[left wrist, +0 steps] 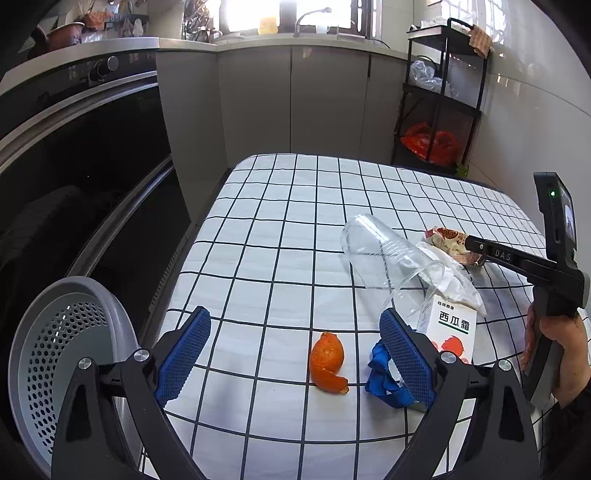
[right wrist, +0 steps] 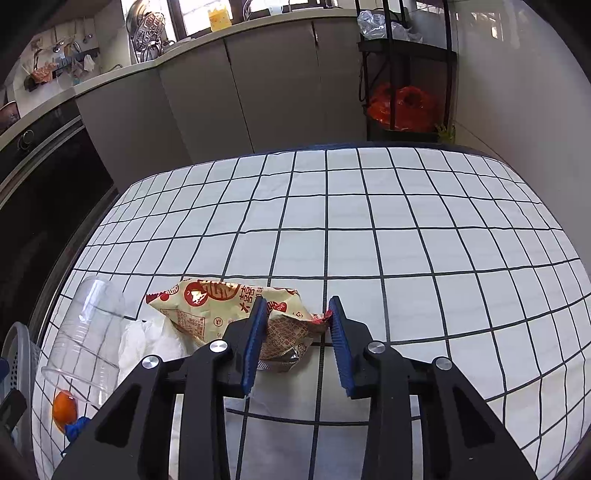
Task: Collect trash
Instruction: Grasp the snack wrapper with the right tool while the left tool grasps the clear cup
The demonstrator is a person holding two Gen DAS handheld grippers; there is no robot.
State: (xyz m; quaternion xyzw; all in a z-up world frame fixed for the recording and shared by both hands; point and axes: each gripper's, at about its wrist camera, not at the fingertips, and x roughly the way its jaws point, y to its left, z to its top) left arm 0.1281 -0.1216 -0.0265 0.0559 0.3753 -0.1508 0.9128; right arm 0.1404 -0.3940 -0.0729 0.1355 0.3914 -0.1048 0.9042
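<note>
Wrapper [right wrist: 229, 314], crinkled foil-paper with red print, lies lower centre on the gridded cloth [right wrist: 406, 229]; right gripper [right wrist: 297, 343] has its ribbed blue pads pinching one crumpled end. Left gripper [left wrist: 295, 354] gapes wide above a curled orange peel [left wrist: 328, 362]. Clear ribbed cup [left wrist: 384, 251] lies tipped beside white tissue [left wrist: 461, 288]. Perforated grey basket [left wrist: 62, 350] at lower left.

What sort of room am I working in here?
Most likely a home kitchen: a built-in oven under a countertop, a sink tap by the window, and a table with a checked cloth.
</note>
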